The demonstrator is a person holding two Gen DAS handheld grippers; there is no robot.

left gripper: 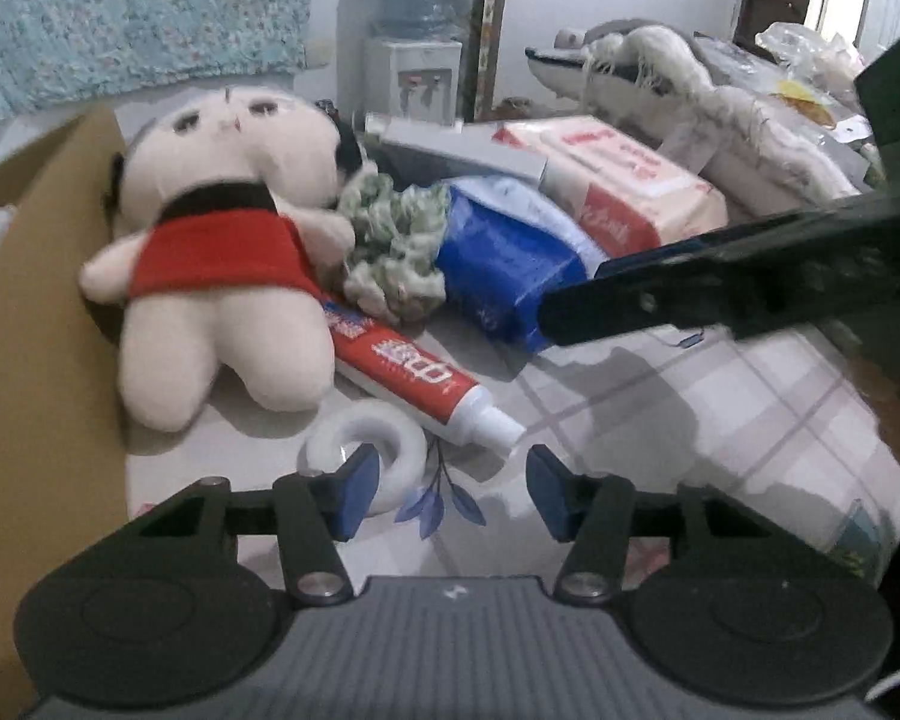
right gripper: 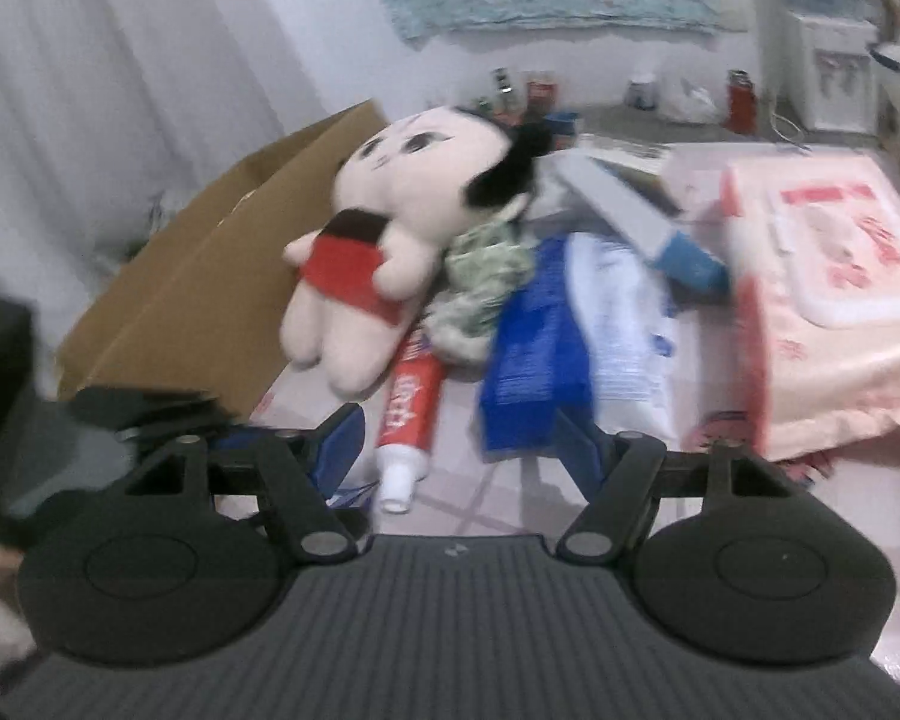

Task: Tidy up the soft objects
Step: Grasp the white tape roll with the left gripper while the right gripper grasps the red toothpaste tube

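- Our left gripper [left gripper: 453, 489] hangs with its blue pads spread wide, nothing between them; the left pad [left gripper: 354, 495] sits in front of a white ring-shaped object [left gripper: 384, 450] on the table
- Our right gripper [right gripper: 459, 450] is also spread wide and holds nothing; the capped end of the toothpaste tube [right gripper: 405, 426] lies in the gap between its fingers, and the blue packet [right gripper: 534, 354] sits just by its right pad, though blur hides whether they touch
- The plush doll [left gripper: 222, 276] in a red dress lies on its back beside the cardboard box [left gripper: 36, 324], one leg over the toothpaste tube
- A green-and-white crumpled cloth [left gripper: 393, 246] sits just beside the doll's arm, against the blue packet
- A red-and-white tissue pack [left gripper: 624, 192] lies behind the blue packet, with a grey carton [left gripper: 456, 153] next to it
- The table [left gripper: 660, 420] wears a pale checked cover with a blue leaf print
- Behind stand a water dispenser [left gripper: 417, 60], a floral blue cloth [left gripper: 144, 18] on the wall, and a shaggy white heap [left gripper: 702, 102]
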